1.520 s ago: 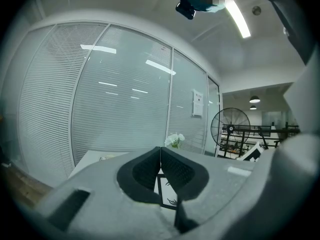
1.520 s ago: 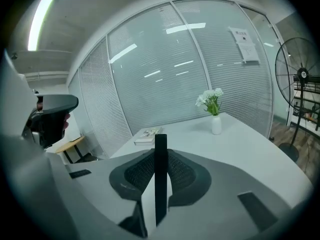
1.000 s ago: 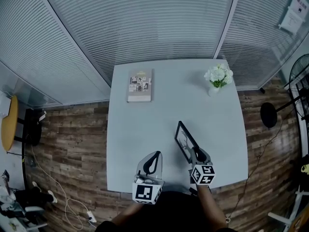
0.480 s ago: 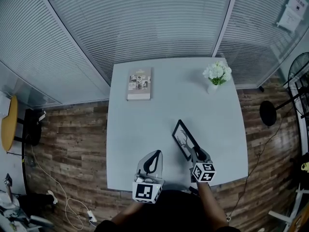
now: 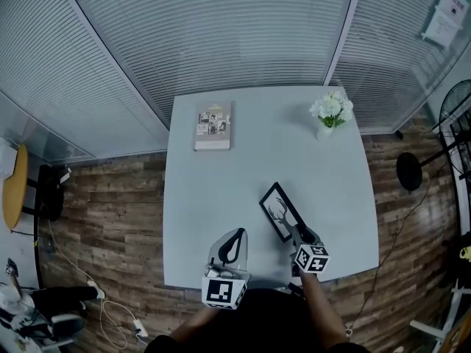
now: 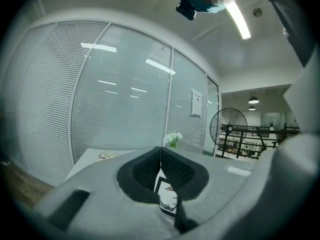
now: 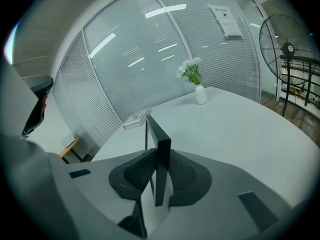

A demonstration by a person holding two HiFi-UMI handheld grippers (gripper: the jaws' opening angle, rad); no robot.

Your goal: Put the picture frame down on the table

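At the bottom centre of the head view, the left gripper hangs over the near edge of the table. Its own view shows the two pads pressed together with nothing between them, so it plays no part here. Just to its right, the right gripper is clamped on the near edge of the picture frame. The right gripper view shows the dark frame standing edge-on between the pads, gripped from both sides. Over the last second the frame has leaned over. A second ago it showed from above as little more than a thin dark edge. Now its front, with an antlered drawing, faces more toward the head camera, and it has drifted slightly toward the frame's left. That suggests the laying-down is under way but not finished, since the frame looks tilted, not flat, and the grip is not released. Whether its far edge touches the tabletop cannot be told. Farther off, a book lies at upper left of the table, and a vase of white flowers stands at upper right, both well apart from the frame.
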